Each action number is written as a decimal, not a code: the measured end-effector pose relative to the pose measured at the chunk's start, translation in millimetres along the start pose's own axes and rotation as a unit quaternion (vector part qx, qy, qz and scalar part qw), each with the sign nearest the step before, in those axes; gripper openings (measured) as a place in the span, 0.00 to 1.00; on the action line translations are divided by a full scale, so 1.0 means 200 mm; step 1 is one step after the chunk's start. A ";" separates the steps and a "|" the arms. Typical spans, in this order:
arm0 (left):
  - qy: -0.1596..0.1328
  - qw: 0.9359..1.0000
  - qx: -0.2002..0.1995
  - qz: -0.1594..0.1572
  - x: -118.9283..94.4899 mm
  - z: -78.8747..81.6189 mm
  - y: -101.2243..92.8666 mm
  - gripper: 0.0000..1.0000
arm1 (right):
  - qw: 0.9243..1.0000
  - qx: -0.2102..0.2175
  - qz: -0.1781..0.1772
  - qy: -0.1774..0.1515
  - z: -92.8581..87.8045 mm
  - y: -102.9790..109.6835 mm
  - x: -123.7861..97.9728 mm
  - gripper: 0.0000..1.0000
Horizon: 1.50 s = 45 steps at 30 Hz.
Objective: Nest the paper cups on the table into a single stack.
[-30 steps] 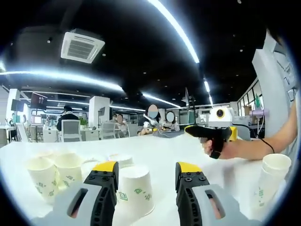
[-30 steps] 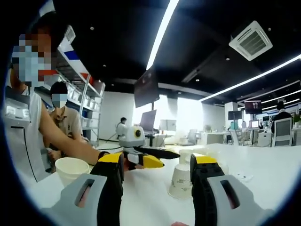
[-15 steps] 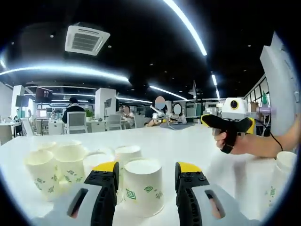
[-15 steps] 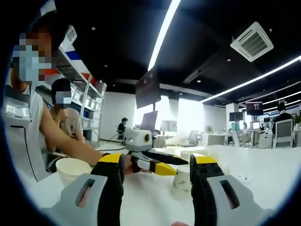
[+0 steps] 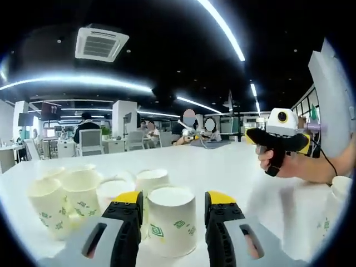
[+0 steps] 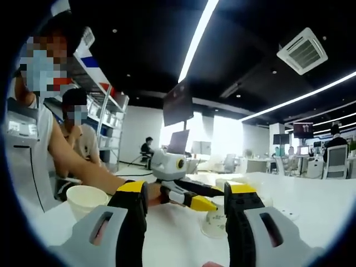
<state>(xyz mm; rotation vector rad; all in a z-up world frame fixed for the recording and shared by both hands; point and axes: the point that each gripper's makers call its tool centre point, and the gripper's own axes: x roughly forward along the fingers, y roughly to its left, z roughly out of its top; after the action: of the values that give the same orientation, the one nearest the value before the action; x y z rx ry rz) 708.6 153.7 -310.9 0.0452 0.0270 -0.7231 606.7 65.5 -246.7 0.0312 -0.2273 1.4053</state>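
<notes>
An upside-down white paper cup (image 5: pixel 172 221) with a green mark stands on the white table (image 5: pixel 222 167) between the jaws of my left gripper (image 5: pixel 173 199), which is open and close on both sides of it. Several more cups (image 5: pixel 80 192) are grouped to its left. In the right gripper view the same cup (image 6: pixel 214 223) sits at the tip of the left gripper (image 6: pixel 214 199). My right gripper (image 6: pixel 186 192) is open with nothing in it and hovers above the table (image 6: pixel 311 194); in the left gripper view a hand holds that right gripper (image 5: pixel 250 135) up.
An upright cup (image 6: pixel 86 197) stands at the left near the person's arm; it appears as the cup (image 5: pixel 336 194) at the far right edge of the left gripper view. Seated people, chairs and desks fill the office behind. Bare table lies between the cups and the hand.
The left gripper has moved in on the upside-down cup, which now sits deeper between its jaws. The jaws have drawn slightly closer. The right gripper has stayed about where it was.
</notes>
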 end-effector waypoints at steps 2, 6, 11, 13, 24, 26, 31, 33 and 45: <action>-0.007 1.000 -0.007 -0.003 0.00 0.02 0.00 0.36 | 1.000 -0.003 -0.004 -0.001 0.00 -0.01 -0.01 0.58; -0.009 1.000 -0.006 -0.007 0.00 0.02 -0.01 0.36 | 1.000 -0.003 -0.009 -0.003 0.01 -0.02 -0.01 0.58; -0.015 0.999 0.000 -0.029 -0.02 0.04 -0.10 0.36 | 1.000 -0.006 -0.009 0.002 0.00 -0.02 -0.02 0.57; -0.017 0.999 0.002 -0.039 -0.04 0.04 -0.14 0.36 | 1.000 -0.004 -0.010 0.008 -0.03 -0.03 -0.02 0.57; -0.019 0.995 0.009 -0.094 -0.07 0.05 -0.28 0.36 | 1.000 -0.003 -0.004 0.016 -0.04 -0.01 -0.02 0.57; -0.032 0.992 -0.002 -0.126 -0.09 0.07 -0.33 0.36 | 1.000 -0.004 -0.006 0.016 -0.04 -0.01 -0.02 0.57; -0.024 0.982 0.007 -0.187 -0.09 0.04 -0.47 0.36 | 1.000 -0.005 0.000 0.017 -0.03 0.00 -0.03 0.58; -0.016 0.976 0.009 -0.218 -0.10 0.03 -0.54 0.36 | 1.000 -0.005 0.000 0.017 -0.03 -0.01 -0.03 0.59; -0.004 0.967 0.022 -0.253 -0.08 -0.03 -0.67 0.63 | 1.000 -0.002 0.006 0.014 -0.04 0.01 -0.02 0.59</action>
<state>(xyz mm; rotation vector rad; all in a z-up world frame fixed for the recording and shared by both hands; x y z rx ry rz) 607.4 64.2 -320.2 0.0783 0.0147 -1.2353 604.4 64.1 -254.7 0.0069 -0.2077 1.4168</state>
